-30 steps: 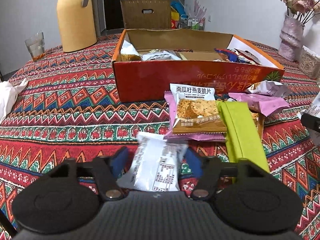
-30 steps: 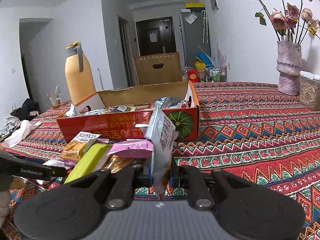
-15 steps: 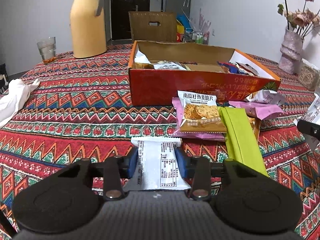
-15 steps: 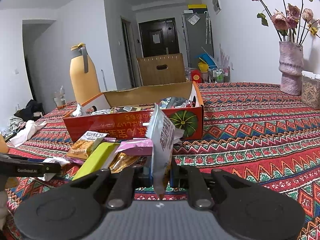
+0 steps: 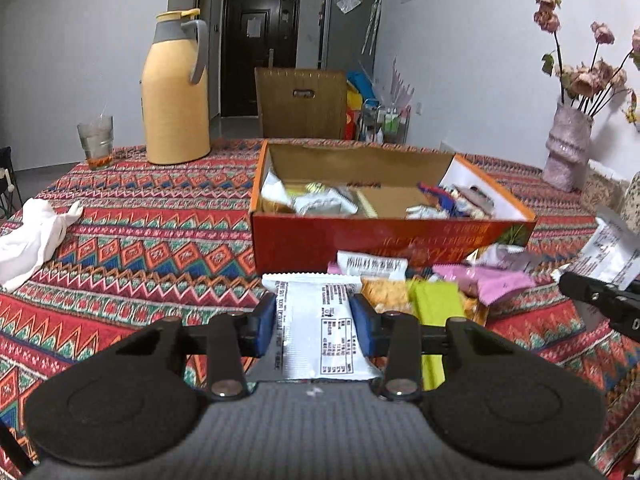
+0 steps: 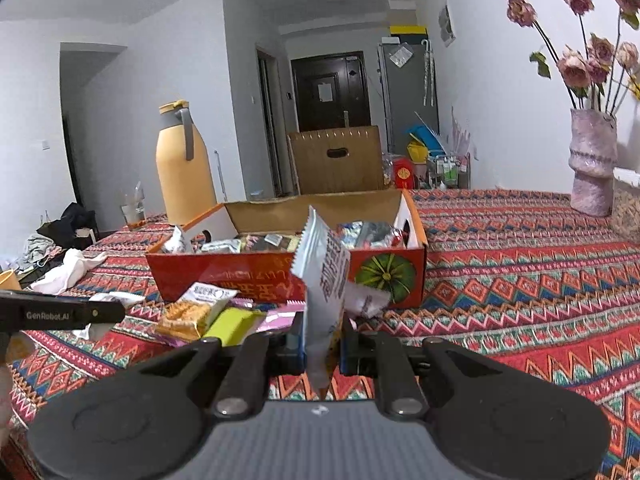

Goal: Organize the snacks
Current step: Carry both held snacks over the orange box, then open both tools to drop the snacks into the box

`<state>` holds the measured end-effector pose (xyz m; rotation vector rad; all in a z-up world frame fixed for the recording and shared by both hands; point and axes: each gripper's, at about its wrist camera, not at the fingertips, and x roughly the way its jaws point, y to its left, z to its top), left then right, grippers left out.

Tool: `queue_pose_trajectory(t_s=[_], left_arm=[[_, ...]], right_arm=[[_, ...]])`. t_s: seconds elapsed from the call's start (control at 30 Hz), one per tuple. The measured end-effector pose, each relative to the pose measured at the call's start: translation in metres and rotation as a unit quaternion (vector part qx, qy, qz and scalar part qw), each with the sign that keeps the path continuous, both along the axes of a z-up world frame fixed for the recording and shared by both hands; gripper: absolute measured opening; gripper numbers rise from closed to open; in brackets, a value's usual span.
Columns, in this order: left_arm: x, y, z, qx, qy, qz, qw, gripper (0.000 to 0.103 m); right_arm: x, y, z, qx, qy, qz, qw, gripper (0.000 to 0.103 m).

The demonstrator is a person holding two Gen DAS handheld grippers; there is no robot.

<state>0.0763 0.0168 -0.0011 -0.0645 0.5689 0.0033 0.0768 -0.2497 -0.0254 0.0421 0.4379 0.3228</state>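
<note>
Since a second ago your left gripper has closed its blue pads onto the white snack packet and lifted it off the patterned tablecloth, flat and label-up, in front of the orange box. Your right gripper keeps its jaws pinched tight on a silver packet standing on edge. Loose snacks lie between you and the box.

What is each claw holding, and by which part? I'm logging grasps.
Left claw: white packet, held flat across its side edges. Right claw: silver packet, upright, pinched near its bottom end.
</note>
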Motion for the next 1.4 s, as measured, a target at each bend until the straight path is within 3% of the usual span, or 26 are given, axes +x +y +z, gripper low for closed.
queue_pose_trajectory(t_s=[0.4, 0.93, 1.13, 1.2, 1.4], left_arm=[[0.026, -0.009, 0.035, -0.008, -0.041, -0.004, 0.9991, 0.041], [0.103, -0.018, 0.071, -0.006, -0.075, 0.011, 0.9971, 0.041], [0.137, -0.017, 0.062, -0.023, -0.067, 0.022, 0.9973, 0.041], [0.144, -0.016, 0.051, -0.028, -0.062, 0.023, 0.9974, 0.041], [0.161, -0.013, 0.022, -0.022, -0.03, 0.03, 0.9989, 0.041]], right_arm=[[0.024, 0.024, 0.034, -0.011, -0.049, 0.024, 0.998, 0.014], [0.107, 0.062, 0.063, -0.019, -0.074, 0.039, 0.996, 0.014], [0.144, 0.066, 0.052, -0.014, -0.064, 0.017, 0.998, 0.014], [0.152, 0.067, 0.044, -0.022, -0.066, -0.004, 0.998, 0.014], [0.17, 0.064, 0.025, -0.019, -0.035, 0.002, 0.999, 0.014]])
